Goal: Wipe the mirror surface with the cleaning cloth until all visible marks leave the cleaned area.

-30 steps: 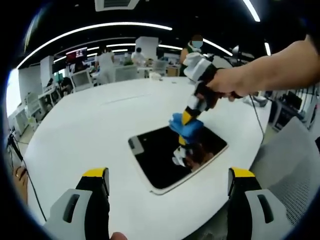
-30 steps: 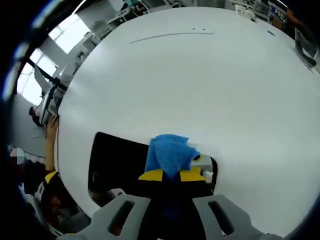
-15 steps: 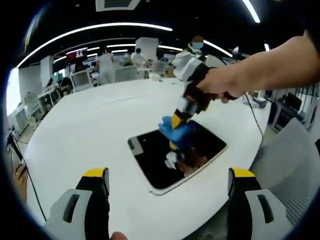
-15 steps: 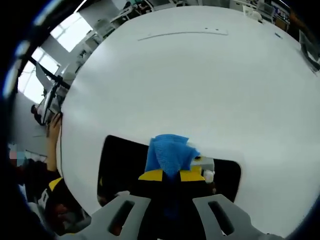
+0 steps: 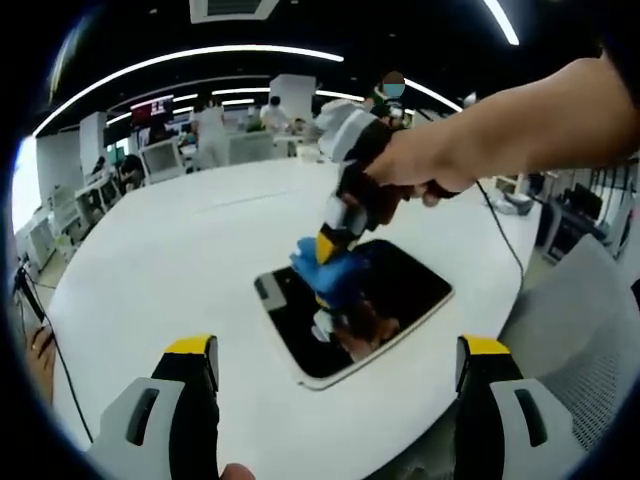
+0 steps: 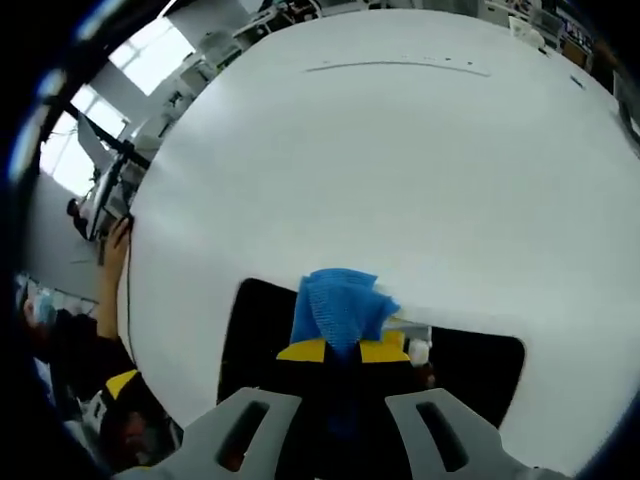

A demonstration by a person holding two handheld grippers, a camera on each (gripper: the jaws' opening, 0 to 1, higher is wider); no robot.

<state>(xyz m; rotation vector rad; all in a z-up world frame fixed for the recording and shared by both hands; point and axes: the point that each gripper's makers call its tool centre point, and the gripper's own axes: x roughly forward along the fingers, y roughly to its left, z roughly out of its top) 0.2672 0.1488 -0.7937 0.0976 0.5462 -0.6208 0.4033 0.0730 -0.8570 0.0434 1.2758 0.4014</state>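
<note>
On the white worktop (image 5: 170, 260), the right gripper (image 5: 325, 250) pinches the blue cleaning cloth (image 6: 338, 305) against the mirror (image 5: 400, 285), toward its 9 o'clock end; the left gripper (image 5: 335, 365) hangs spread at 6 o'clock.

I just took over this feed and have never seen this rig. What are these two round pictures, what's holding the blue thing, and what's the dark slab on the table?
There is no robot arm: a person holds a two-jaw gripper in each hand, and a fisheye camera rides on each. The left gripper view looks over the white table; its own left gripper is open and empty. In that view a hand holds the right gripper, shut on the blue cleaning cloth and pressing it onto the mirror, the dark slab lying flat. The right gripper view looks down along those jaws at the same cloth on the mirror.
</note>
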